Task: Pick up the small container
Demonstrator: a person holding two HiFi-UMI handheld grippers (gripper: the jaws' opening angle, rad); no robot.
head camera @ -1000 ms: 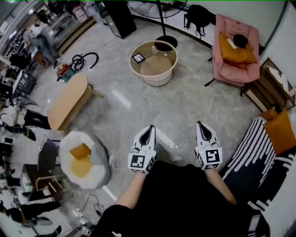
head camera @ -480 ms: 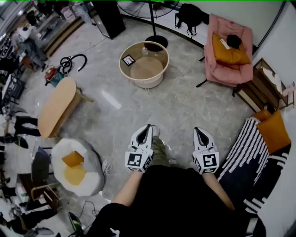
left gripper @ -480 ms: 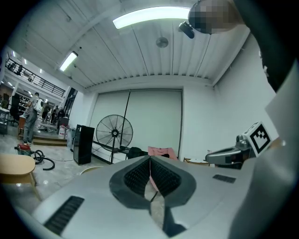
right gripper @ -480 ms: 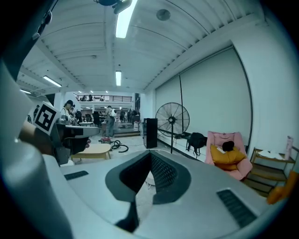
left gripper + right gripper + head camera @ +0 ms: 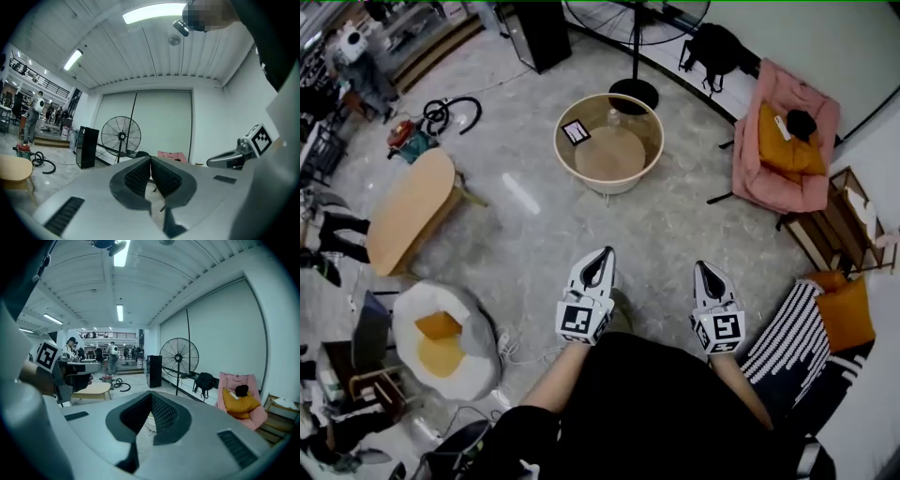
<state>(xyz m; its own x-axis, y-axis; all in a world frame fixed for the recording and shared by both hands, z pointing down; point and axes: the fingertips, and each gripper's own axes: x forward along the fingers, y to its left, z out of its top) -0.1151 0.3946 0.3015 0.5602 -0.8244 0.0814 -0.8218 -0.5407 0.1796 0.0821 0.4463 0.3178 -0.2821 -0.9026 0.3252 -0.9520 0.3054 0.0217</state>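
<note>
A small pale container (image 5: 614, 116) stands on the far side of the round glass-topped table (image 5: 649, 155), beside a dark card (image 5: 577, 131). Both grippers are held in front of my body over the bare floor, well short of that table. My left gripper (image 5: 606, 252) is shut with nothing between its jaws, and its tips meet in the left gripper view (image 5: 151, 158). My right gripper (image 5: 703, 266) is level with it to the right, also shut and empty (image 5: 150, 393). Each gripper shows at the edge of the other's view.
A standing fan (image 5: 636, 37) and a black cabinet (image 5: 539, 33) are behind the round table. A pink armchair (image 5: 773, 173) is at the right and a striped rug (image 5: 792, 328) near my right side. A wooden oval table (image 5: 412, 211) and a white cushion (image 5: 473, 352) lie to the left.
The head view has swung a little and the round table has shifted slightly in it. Both grippers stay shut, side by side in front of my body.
</note>
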